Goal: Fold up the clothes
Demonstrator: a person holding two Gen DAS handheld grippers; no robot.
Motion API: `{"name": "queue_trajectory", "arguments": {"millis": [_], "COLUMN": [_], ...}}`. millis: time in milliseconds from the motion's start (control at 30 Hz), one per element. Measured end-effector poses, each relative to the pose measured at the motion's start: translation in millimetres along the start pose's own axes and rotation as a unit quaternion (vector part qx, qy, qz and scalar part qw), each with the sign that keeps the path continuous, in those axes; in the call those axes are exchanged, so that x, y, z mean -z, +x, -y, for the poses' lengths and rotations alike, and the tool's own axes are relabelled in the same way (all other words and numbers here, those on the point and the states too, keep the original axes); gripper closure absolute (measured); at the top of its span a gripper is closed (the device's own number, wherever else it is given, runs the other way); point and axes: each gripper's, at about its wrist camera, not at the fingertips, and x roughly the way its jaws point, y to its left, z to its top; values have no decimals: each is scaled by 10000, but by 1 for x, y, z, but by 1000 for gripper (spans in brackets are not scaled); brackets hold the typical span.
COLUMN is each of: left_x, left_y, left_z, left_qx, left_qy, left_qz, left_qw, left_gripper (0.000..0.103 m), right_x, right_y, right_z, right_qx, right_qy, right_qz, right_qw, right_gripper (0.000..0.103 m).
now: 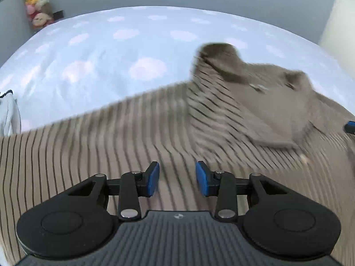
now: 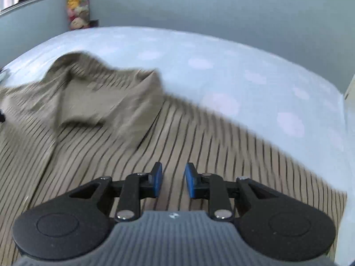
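Note:
A tan shirt with thin dark stripes [image 1: 111, 141] lies spread on the bed, its plain tan collar [image 1: 261, 93] at the upper right in the left wrist view. In the right wrist view the shirt [image 2: 199, 146] fills the lower half, its collar [image 2: 106, 97] at the upper left. My left gripper [image 1: 177, 178] is open and empty just above the striped cloth. My right gripper [image 2: 173, 179] is open and empty above the cloth. Both views are motion-blurred. A blue tip of the right gripper [image 1: 350, 126] shows at the right edge of the left wrist view.
The bed has a pale blue sheet with white cloud shapes [image 1: 124, 51], also seen in the right wrist view [image 2: 255, 84]. A column of plush toys [image 1: 37, 2] stands at the far left corner [image 2: 78, 4]. A white garment [image 1: 8, 115] lies at the left edge. Grey walls stand behind.

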Motion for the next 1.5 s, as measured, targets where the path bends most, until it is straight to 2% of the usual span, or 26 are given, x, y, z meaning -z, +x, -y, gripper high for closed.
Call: {"name": "queue_trajectory", "arguments": {"millis": [67,133,300,433,633,667,700,733,800,900,967,1000,1033,1067,1100,1133,1200,1233,1333,1367,1467,1500], "left_x": [-11,-15,-28,-36,-41,-40,-40,-40,-38,-38,-39,-39,-39,-39,-39,-39,-40,-40,-40,-41,-41,-41], "left_y": [19,29,46,52,59,59,59,59,59,59,60,60,60,60,60,60,60,60,60,60,60,61], "left_z": [-10,-17,-17,-16,-15,-16,-17,-18,-20,-20,-20,-20,-20,-21,-22,-22,-23,-22,-21,-21,-21,-21], "left_qx": [-199,-226,-316,-376,-389,-361,-332,-297,-243,-255,-273,-265,-257,-243,-230,-225,-216,-226,-253,-250,-234,-240], "left_qy": [-146,-241,-220,-153,6,7,8,6,-26,-27,-13,-13,-13,-8,-10,-13,-17,-6,42,53,47,57], "left_qz": [-56,1,17,-12,-75,-63,-51,-35,-18,-2,1,2,2,2,3,0,-5,-8,-16,-20,-29,-32], "left_qw": [9997,9995,9993,9992,9992,9993,9994,9996,9997,9997,9996,9996,9997,9997,9997,9997,9998,9997,9997,9997,9997,9997], "left_gripper": [70,70,70,69,69,69,69,69,69,69,69,69,69,69,69,69,69,69,69,69,69,69], "right_x": [-20,-38,-68,-79,-85,-85,-86,-86,-86,-89,-93,-96,-99,-101,-102,-102,-96,-93,-82,-78,-75,-76], "right_y": [18,35,76,105,134,136,137,138,138,138,134,129,125,123,124,124,126,127,127,125,127,126], "right_z": [10,15,17,18,3,0,-4,-8,-16,-15,-8,-1,6,11,14,15,16,16,22,21,11,8], "right_qx": [1,56,107,-100,-338,-375,-450,-490,-391,162,523,505,267,27,-215,-419,-559,-576,-764,-791,-729,-672], "right_qy": [224,264,-40,72,-110,-144,-207,-311,-587,-675,-546,-372,-180,-72,-90,-127,-325,-416,-369,-369,-612,-700], "right_qz": [57,81,106,-13,-97,-132,-165,-190,-204,-156,53,186,251,229,74,-82,-269,-325,-405,-388,-380,-367], "right_qw": [9997,9996,9999,9999,9993,9991,9986,9981,9973,9975,9971,9979,9992,9997,9997,9990,9975,9969,9956,9954,9947,9946], "right_gripper": [77,75,67,66,65,73,92,99,102,103,103,103,103,103,95,93,70,66,65,68,101,102]}}
